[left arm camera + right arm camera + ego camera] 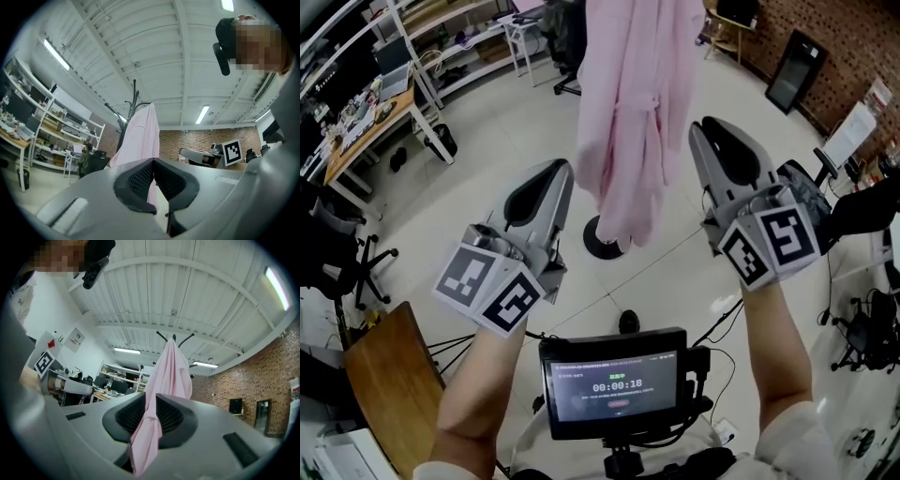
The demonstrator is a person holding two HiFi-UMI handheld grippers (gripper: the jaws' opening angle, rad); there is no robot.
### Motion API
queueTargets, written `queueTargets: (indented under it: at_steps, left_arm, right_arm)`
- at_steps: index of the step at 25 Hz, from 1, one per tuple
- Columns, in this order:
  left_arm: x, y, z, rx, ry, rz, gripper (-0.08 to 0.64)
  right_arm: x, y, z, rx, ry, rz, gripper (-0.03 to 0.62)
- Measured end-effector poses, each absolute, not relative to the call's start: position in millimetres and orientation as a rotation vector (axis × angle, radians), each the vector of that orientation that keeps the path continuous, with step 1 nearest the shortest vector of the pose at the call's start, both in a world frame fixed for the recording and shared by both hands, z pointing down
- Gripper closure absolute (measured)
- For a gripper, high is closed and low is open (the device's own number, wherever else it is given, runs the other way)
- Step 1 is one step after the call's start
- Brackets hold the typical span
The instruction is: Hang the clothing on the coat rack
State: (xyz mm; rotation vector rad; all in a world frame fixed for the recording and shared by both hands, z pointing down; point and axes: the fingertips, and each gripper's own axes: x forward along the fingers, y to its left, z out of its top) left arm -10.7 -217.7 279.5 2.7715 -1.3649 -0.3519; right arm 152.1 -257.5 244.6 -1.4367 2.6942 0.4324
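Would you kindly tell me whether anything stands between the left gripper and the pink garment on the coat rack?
Nothing visible does: the left gripper, shut and empty, faces the pink garment on the coat rack across open air. The right gripper is shut on a fold of the garment.

Brick wall, pale floor, white shelving

Garment soft matt pink cloth; fingers ribbed matt blk plastic; floor smooth tile.
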Motion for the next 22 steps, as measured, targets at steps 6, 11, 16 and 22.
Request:
queueTargets:
  at_steps: [6,11,16,22]
  left_arm:
    - [-10.9,-206.3,302.3,2.746,-1.322,-0.328,0.560]
    - [-12.5,-198.7,315.9,2.722,-1.314,-0.300,0.559]
    - [-10.1,-185.0,331.3,2.703,-1.287,-0.268,0.559]
    - [-5.1,-168.8,340.7,2.718,-1.244,-0.224,0.559]
  right_arm:
    - [151.5,-245.4,277.3,-1.467,2.735,0.353,0.508]
    - [152.7,-234.4,296.6,-1.488,2.767,0.312,0.511]
    - [156.3,-218.6,322.3,-1.515,2.799,0.237,0.520]
    - [157.3,-199.7,344.8,-1.541,2.822,0.172,0.531]
